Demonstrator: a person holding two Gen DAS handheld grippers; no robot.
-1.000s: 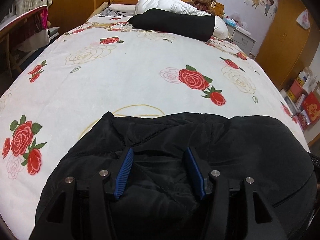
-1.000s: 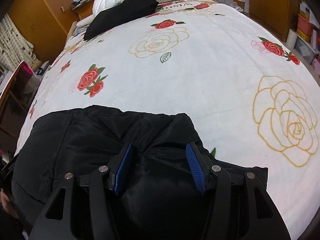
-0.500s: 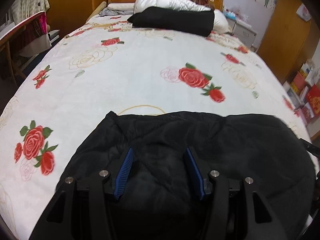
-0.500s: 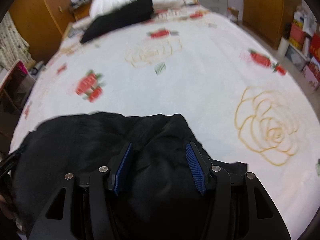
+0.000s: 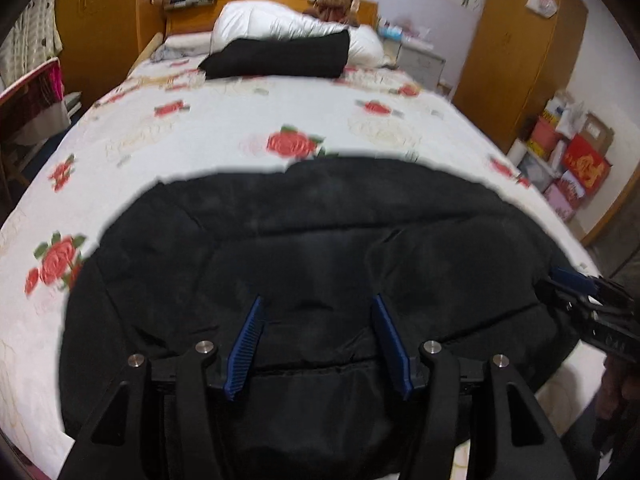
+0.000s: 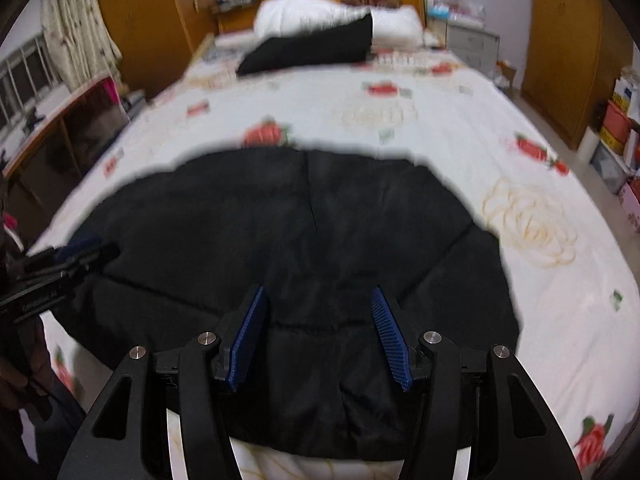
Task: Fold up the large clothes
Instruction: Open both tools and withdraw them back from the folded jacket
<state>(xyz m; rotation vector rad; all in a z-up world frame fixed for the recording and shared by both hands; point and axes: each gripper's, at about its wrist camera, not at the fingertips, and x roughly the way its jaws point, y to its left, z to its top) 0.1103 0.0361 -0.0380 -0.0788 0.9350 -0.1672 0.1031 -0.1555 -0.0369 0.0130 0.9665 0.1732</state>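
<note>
A large black padded jacket [image 5: 320,240] lies folded in a wide mound at the near end of the bed; it also fills the middle of the right wrist view [image 6: 304,232]. My left gripper [image 5: 318,304] is open, its blue pads spread wide above the jacket's near edge. My right gripper [image 6: 318,298] is open too, above the jacket's near right part. Neither holds cloth. Each gripper shows at the edge of the other's view, the right gripper [image 5: 576,280] and the left gripper [image 6: 76,252].
The bed has a white cover with roses [image 5: 292,144]. A folded black garment [image 5: 276,58] rests at the far end against a white pillow [image 5: 280,28] with a teddy bear [image 5: 336,0]. Wardrobes [image 5: 520,40], boxes [image 5: 568,160] and a desk [image 6: 60,128] flank the bed.
Both grippers have pulled back and up from the jacket, staying open. More of the jacket and the room's far wall now shows; the jacket lies flatter and wider.
</note>
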